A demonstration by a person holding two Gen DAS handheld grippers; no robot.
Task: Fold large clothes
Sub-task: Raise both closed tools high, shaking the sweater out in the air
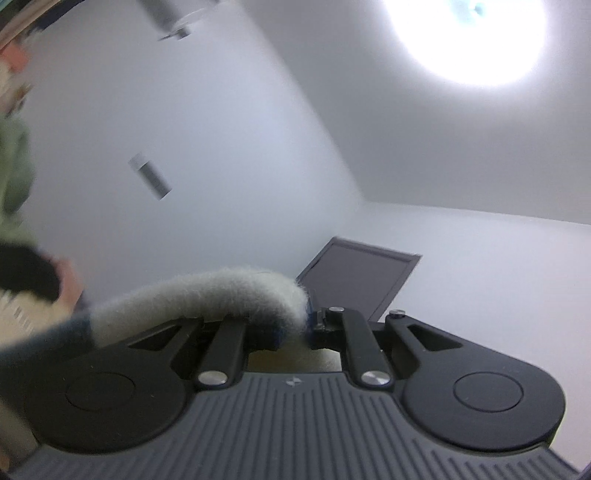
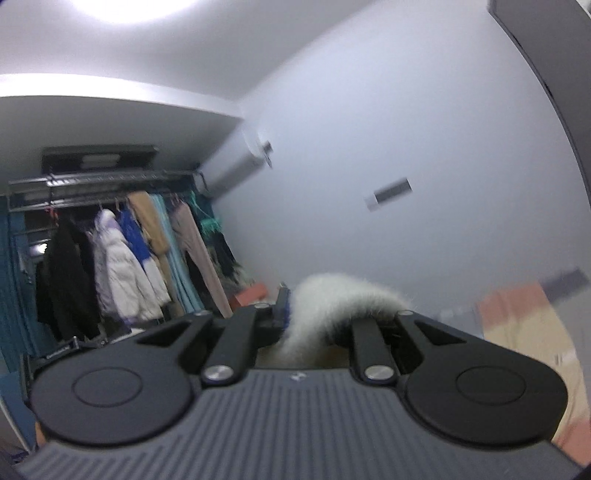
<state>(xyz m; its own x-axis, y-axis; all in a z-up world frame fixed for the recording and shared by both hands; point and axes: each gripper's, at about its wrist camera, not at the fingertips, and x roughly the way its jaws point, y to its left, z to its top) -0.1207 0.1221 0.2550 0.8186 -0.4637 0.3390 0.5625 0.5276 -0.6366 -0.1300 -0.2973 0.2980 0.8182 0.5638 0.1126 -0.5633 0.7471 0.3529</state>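
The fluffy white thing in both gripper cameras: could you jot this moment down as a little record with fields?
garment: fluffy white fabric with a dark blue edge, lifted up toward the ceiling
left gripper: shut on the fabric, which trails off to the left
right gripper: shut on the fabric, which curls to the right over its finger
camera aim: both tilted upward, at walls and ceiling
background: ceiling light, dark door, clothes rack with hanging coats, wall air conditioner
folding surface: not in view
sharpness: edges blurred

Blown-out ceiling light (image 1: 469, 33), soft motion blur, fisheye-bent edges.
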